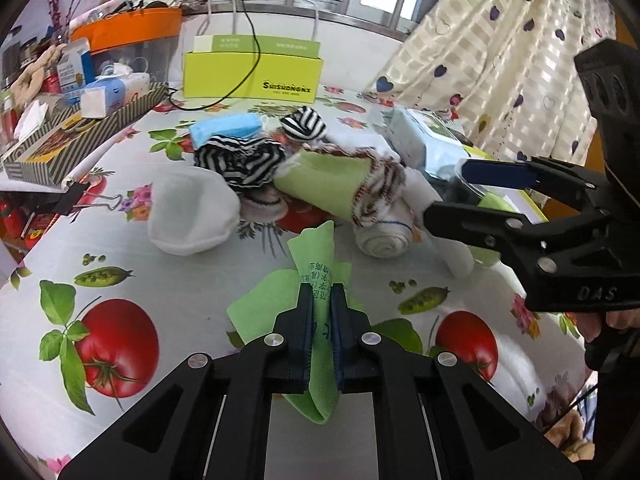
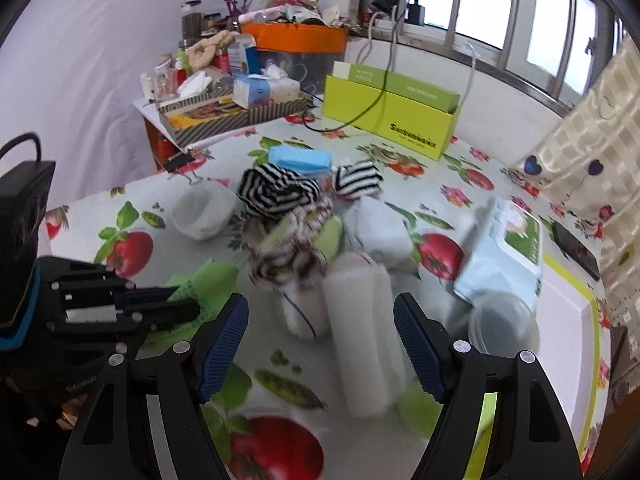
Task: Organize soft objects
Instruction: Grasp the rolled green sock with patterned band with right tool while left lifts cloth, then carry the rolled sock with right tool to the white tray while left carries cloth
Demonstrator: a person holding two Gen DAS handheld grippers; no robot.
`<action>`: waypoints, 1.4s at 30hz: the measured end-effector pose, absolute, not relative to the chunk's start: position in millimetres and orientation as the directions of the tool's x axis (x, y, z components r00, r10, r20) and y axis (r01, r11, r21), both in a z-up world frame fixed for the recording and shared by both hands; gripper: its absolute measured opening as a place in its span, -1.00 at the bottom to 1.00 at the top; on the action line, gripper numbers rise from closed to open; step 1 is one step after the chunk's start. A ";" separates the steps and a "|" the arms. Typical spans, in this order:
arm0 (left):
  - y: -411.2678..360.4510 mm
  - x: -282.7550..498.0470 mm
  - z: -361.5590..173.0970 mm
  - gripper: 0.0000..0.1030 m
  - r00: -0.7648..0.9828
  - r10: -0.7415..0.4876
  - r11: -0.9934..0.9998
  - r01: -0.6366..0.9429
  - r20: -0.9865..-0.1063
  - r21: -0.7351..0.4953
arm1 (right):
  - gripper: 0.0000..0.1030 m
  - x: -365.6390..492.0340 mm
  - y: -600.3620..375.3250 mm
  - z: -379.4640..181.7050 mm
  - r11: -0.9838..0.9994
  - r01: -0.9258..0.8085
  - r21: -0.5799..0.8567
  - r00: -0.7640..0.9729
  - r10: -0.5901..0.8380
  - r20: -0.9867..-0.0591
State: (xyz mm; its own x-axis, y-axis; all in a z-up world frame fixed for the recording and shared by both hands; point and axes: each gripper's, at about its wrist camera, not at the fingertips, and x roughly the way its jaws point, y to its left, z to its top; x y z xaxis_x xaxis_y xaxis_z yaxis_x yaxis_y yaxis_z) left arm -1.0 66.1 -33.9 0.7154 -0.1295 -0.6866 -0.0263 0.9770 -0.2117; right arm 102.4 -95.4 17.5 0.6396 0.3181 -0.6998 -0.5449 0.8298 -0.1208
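My left gripper (image 1: pixel 321 292) is shut on a thin green cloth (image 1: pixel 316 256) with printed text, held just above the tablecloth. Beyond it lies a pile of soft things: a rolled green and white towel (image 1: pixel 340 184), striped black-and-white socks (image 1: pixel 240 160), a white sock (image 1: pixel 190 216) and a blue cloth (image 1: pixel 224 128). My right gripper (image 2: pixel 320 312) is open and empty, its fingers either side of a white roll (image 2: pixel 360 320) in the right wrist view. It also shows in the left wrist view (image 1: pixel 460 192), beside the towel roll. The left gripper (image 2: pixel 176 304) shows at the left.
A yellow-green gift box (image 1: pixel 252 76) stands at the back. A striped tray (image 1: pixel 80 136) of clutter sits at the back left, with an orange bin (image 1: pixel 128 32) behind. A wet-wipes pack (image 2: pixel 500 252) and a clear lid (image 2: pixel 502 324) lie at the right.
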 end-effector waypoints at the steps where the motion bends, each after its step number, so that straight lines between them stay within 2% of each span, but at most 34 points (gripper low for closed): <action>1: 67.8 -1.2 -33.7 -0.84 0.716 -0.130 0.976 -0.030 -0.686 -0.215 | 0.47 105.3 -91.8 18.3 0.827 -0.551 -0.117 0.637 0.325 -0.699; 7: 76.6 -1.2 -35.0 -0.84 0.720 -0.127 0.973 -0.043 -0.682 -0.226 | 0.45 133.1 -67.8 13.8 0.815 -0.574 -0.076 0.598 0.354 -0.719; 10: 80.1 -1.0 -36.3 -0.84 0.720 -0.126 0.972 -0.048 -0.683 -0.230 | 0.30 146.7 -59.5 7.3 0.815 -0.576 -0.065 0.576 0.348 -0.740; 12: 81.6 -1.0 -37.1 -0.84 0.720 -0.126 0.971 -0.050 -0.683 -0.233 | 0.00 155.0 -56.2 -0.1 0.815 -0.577 -0.056 0.550 0.338 -0.764; 14: 82.1 -1.3 -37.3 -0.84 0.720 -0.128 0.971 -0.051 -0.682 -0.236 | -0.12 157.5 -54.5 -4.3 0.812 -0.582 -0.046 0.537 0.341 -0.772; 17: 82.7 -2.2 -36.6 -0.84 0.722 -0.126 0.970 -0.055 -0.681 -0.238 | -0.41 155.0 -54.3 -3.1 0.810 -0.584 -0.051 0.545 0.344 -0.765; 20: 83.6 -4.9 -33.6 -0.84 0.729 -0.122 0.969 -0.058 -0.674 -0.239 | -0.52 149.4 -57.9 2.7 0.815 -0.577 -0.049 0.565 0.356 -0.744; 42: 66.5 -7.9 6.1 -0.84 0.780 -0.080 0.979 -0.057 -0.621 -0.198 | -0.55 89.5 -107.6 49.1 0.812 -0.583 0.024 0.649 0.483 -0.588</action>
